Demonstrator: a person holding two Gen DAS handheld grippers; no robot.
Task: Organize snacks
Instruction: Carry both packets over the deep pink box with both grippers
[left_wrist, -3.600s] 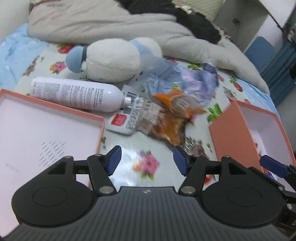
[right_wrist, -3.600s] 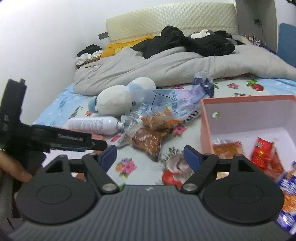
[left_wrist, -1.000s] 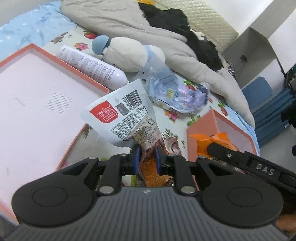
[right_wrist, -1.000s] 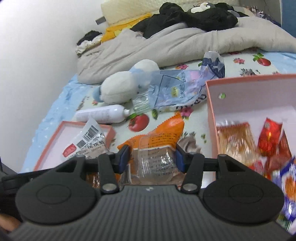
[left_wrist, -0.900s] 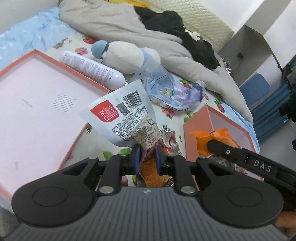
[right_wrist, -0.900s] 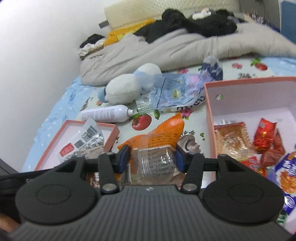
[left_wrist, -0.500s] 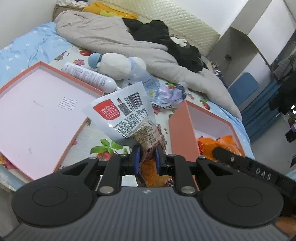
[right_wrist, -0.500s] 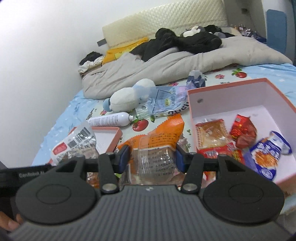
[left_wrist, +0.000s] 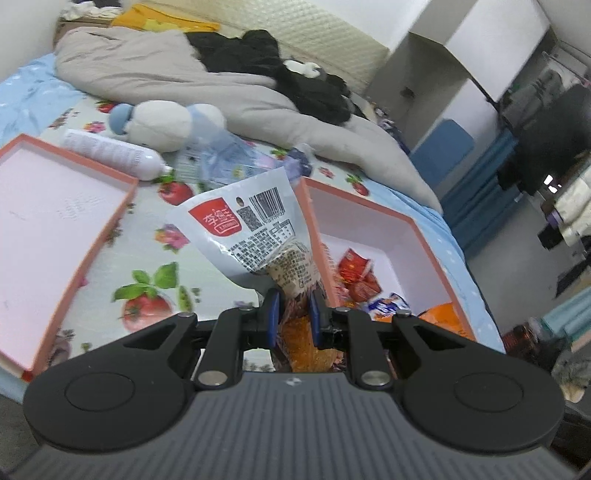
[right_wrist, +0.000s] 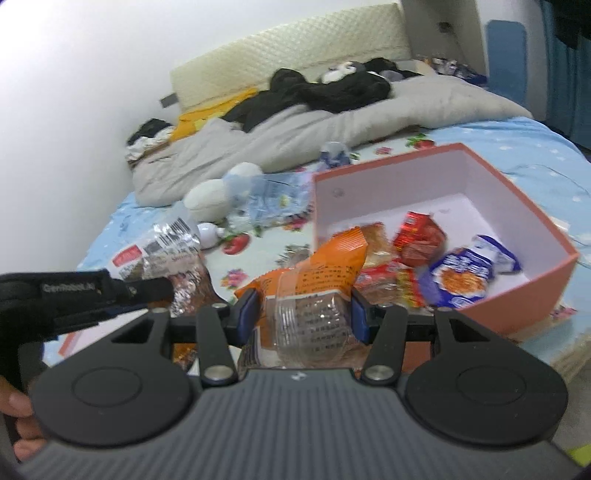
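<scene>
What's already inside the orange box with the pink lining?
The orange box with pink lining holds a red packet, a blue-and-white packet and a clear-wrapped brown snack. Its near-left corner is hidden behind the orange snack bag gripped in the right tool.

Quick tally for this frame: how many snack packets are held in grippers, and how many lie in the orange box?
Held in grippers: 2 (white packet in left gripper, orange packet in right gripper)
In the orange box: 4 visible
Total: 6
</scene>
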